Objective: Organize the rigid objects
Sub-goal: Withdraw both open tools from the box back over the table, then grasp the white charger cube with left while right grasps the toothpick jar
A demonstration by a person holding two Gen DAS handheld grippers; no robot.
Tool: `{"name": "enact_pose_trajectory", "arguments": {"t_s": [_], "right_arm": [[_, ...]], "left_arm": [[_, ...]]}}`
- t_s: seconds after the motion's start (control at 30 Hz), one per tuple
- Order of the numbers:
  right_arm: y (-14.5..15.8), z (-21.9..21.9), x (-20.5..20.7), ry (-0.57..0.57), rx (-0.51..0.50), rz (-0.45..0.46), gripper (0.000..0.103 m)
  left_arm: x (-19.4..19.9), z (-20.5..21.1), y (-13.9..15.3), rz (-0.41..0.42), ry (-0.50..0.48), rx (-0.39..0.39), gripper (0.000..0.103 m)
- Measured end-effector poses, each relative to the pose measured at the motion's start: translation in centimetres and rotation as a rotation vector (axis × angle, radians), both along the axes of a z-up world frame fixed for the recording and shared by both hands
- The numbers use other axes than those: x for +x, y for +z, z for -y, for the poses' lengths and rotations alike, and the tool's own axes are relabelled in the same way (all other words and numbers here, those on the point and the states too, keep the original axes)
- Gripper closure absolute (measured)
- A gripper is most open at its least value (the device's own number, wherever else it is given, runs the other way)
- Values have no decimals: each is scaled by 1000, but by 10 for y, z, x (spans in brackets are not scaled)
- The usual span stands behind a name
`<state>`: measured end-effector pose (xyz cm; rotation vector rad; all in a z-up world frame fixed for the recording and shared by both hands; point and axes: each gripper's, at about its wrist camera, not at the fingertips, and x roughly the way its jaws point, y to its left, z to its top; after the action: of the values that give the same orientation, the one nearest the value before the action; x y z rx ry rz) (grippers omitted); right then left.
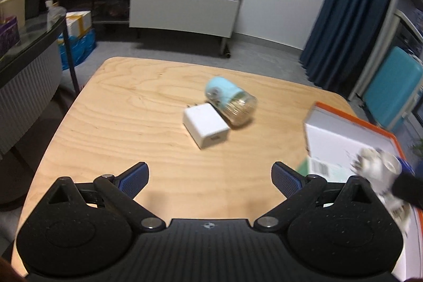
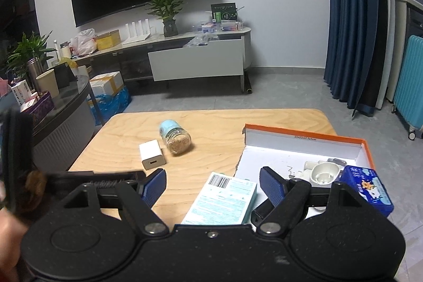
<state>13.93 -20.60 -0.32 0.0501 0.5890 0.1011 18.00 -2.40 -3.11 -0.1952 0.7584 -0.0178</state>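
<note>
Grippers hovering wide over a half-sorted table

Starting at the left, the left gripper [image 1: 210,177] is hanging above the near part of the table [image 1: 111,123], its jaws spread wide and holding nothing, bare wood showing between the blue pads [image 1: 133,177]. Moving toward the middle, the charger [image 1: 206,125] is lying flat on the wood, its port end facing the camera and its prongs pointing away. Just behind and to its right, the jar [image 1: 232,102] is resting on its side, light blue lid pointing away, glass base toward us, touching or nearly touching the charger; I cannot tell which.

Coming across to the right wrist view, the right gripper [image 2: 212,186] is also hovering with jaws wide apart, gripping nothing. Between its pads, the teal carton [image 2: 224,200] is lying flat on the table near the front edge, barcode end pointing away, and whether it is touching the box I cannot tell. Further right, the box [image 2: 304,139], orange outside and white inside, is sitting open on the table's right side. Inside it, at the near right corner, a white plug [image 2: 323,172] is lying with a grey item [image 2: 337,161] just behind it, too small to identify. At the far right, a blue tin [image 2: 370,189] is sitting at the box's near right corner, partly hidden by the gripper's frame.
</note>
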Motion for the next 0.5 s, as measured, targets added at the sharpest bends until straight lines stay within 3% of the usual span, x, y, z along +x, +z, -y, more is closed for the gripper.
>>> {"name": "enact_pose_trajectory", "arguments": {"t_s": [0.23, 0.5], "right_arm": [[-6, 5, 9, 8, 11, -11, 11], [-11, 13, 19, 10, 11, -15, 11]], "left_arm": [[48, 1, -13, -18, 72, -19, 1], [74, -4, -30, -49, 104, 58, 9]]}}
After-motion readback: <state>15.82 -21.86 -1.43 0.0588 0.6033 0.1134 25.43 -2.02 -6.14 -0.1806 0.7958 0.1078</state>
